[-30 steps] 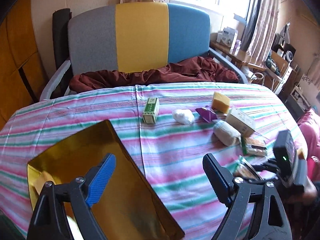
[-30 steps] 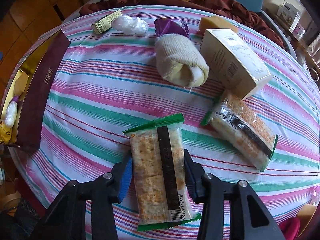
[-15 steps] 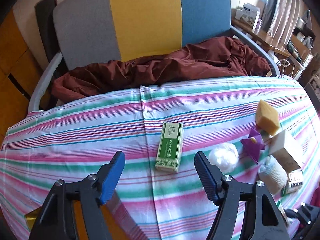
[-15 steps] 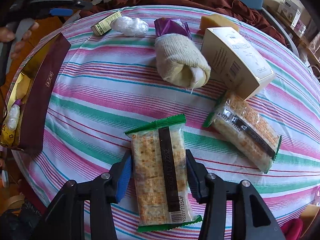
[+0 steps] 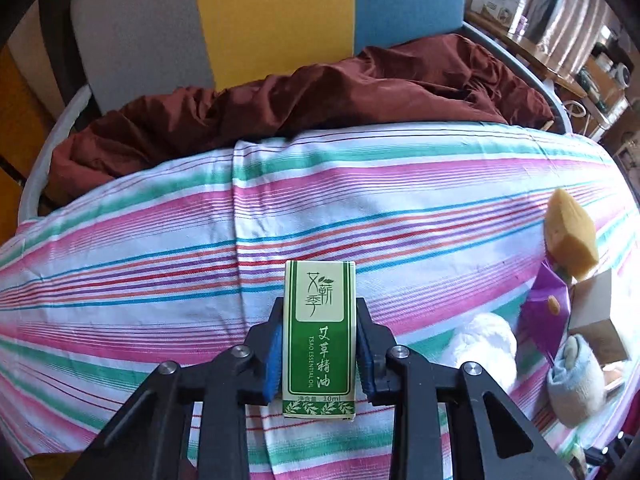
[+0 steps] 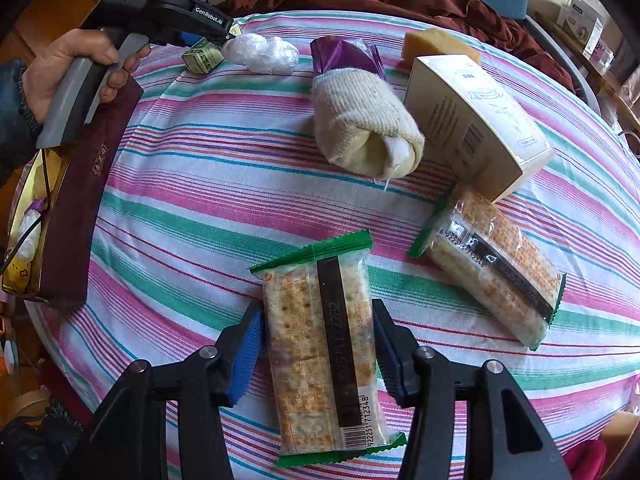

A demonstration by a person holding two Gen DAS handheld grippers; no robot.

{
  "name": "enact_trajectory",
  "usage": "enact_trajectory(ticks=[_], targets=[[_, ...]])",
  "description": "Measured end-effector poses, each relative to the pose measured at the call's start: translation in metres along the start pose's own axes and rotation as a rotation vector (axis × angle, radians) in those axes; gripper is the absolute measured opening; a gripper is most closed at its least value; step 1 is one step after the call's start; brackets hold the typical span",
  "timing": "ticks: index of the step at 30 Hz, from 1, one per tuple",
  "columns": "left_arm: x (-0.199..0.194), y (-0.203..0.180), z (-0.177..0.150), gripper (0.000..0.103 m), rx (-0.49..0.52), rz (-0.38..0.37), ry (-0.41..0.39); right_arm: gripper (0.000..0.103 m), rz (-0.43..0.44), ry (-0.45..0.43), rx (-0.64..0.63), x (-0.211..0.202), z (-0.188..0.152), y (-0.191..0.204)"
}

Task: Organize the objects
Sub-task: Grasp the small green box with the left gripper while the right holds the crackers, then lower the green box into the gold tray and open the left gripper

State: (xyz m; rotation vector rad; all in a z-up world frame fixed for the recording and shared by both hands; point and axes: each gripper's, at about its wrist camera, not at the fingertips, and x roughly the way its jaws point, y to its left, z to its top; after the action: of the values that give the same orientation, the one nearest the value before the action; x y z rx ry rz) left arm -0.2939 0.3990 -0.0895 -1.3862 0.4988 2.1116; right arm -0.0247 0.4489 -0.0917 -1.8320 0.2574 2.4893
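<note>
The left tool [image 5: 319, 350] is clamping the green oil box [image 5: 319, 336] on the table [image 5: 160, 264], judged ready for lifting toward the maroon tray [image 6: 80, 200], while the right tool [image 6: 318, 354] is standing apart around a cracker pack [image 6: 320, 344].

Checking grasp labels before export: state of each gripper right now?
Left gripper: just closed, pads pressed on the green essential oil box.
Right gripper: open, straddling the cracker pack; a gap shows at the pads.
</note>
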Motion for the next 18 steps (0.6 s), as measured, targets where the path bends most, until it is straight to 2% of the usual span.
enact_trajectory(ticks=[3, 7, 18], targets=[[-0.010, -0.007, -0.010, 0.031, 0.036, 0.020, -0.022, 0.054, -0.001, -0.002, -0.004, 0.000, 0.000, 0.000], [-0.028, -0.007, -0.024, 0.031, 0.014, 0.014, -0.053, 0.053, -0.006, -0.004, -0.010, -0.001, -0.001, 0.001], [-0.094, -0.021, -0.078, 0.031, -0.021, -0.071, -0.135, 0.054, -0.010, -0.006, -0.017, -0.004, -0.004, 0.001]])
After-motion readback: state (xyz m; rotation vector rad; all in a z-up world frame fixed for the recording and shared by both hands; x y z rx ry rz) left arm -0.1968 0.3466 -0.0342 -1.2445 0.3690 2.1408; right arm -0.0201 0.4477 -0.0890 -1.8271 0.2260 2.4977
